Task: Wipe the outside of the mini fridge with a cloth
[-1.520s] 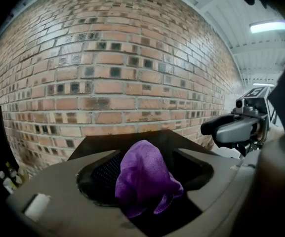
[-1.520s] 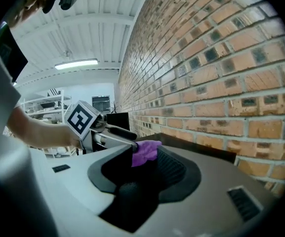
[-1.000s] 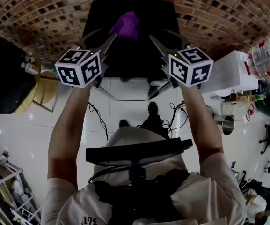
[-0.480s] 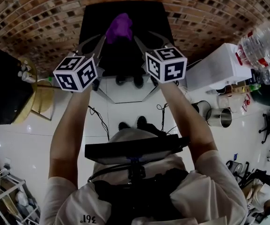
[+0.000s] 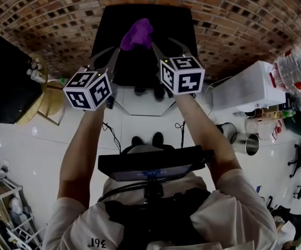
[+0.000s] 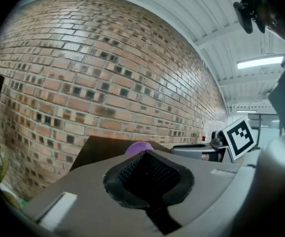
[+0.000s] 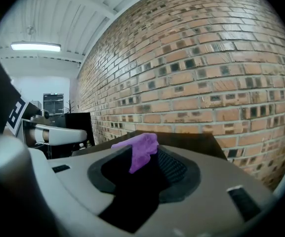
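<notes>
The black mini fridge [image 5: 166, 25] stands against the brick wall, with a crumpled purple cloth [image 5: 136, 34] on its top. My left gripper [image 5: 120, 48] is shut, its tips meeting at the cloth's near left edge. In the left gripper view the cloth [image 6: 139, 147] bulges just behind the closed tips [image 6: 144, 154]. My right gripper [image 5: 168, 46] hovers over the fridge top right of the cloth, jaws apart and gripping nothing. In the right gripper view the cloth [image 7: 140, 152] shows through the gap between those jaws [image 7: 142, 159].
A brick wall [image 5: 233, 14] runs behind the fridge. A white appliance [image 5: 244, 85], clear plastic bottles [image 5: 296, 61] and metal cups [image 5: 244, 132] stand to the right. A black cabinet [image 5: 4, 82] and a round wooden table [image 5: 46, 95] stand to the left.
The left jaws stood apart a second ago and have since closed at the cloth's edge. The right gripper has shifted left, closer to the cloth.
</notes>
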The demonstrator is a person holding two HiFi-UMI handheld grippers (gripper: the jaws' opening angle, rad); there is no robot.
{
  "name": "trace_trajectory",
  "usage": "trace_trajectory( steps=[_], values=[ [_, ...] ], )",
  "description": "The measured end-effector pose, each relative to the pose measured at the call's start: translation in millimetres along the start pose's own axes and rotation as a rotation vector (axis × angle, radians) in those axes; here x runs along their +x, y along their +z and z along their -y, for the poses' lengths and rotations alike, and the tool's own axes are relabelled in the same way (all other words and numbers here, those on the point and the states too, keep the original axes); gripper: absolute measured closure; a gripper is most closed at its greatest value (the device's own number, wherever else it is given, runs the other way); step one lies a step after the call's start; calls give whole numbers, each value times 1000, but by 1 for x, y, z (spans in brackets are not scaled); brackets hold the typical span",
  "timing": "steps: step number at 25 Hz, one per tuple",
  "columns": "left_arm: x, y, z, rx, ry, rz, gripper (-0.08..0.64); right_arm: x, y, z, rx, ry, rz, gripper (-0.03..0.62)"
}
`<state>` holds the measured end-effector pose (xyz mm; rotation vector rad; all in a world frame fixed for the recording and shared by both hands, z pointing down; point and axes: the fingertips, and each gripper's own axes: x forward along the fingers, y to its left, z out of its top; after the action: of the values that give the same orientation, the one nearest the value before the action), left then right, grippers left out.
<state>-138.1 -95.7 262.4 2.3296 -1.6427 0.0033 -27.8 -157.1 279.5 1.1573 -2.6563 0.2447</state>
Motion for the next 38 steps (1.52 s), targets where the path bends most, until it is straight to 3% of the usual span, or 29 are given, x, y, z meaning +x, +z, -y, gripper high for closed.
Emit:
trace_trajectory(
  steps=[3, 7, 13, 24, 29, 35, 38],
  values=[
    [-7, -1, -4, -3, 7, 0, 558, 4, 2, -1, 2, 1, -5, 395],
    [-16, -2, -7, -39, -34, 7, 558, 5, -2, -2, 11, -6, -21, 399],
    [-27, 10, -6, -50, -148, 10, 558, 3, 1, 12, 31, -95, -6, 514],
    [-12, 22, -6, 23, -236, 12, 558, -17, -2, 24, 49, -174, 5, 549],
    [-11, 13, 1, 13, -259, 3, 558, -23, -12, 13, -35, -194, -16, 548],
    [-8, 12, 9, 6, -251, 5, 558, -21, -13, 12, -32, -142, -38, 542],
    [-7, 8, 14, 4, -243, -8, 558, -16, -25, 0, -172, -100, -140, 557]
  ],
)
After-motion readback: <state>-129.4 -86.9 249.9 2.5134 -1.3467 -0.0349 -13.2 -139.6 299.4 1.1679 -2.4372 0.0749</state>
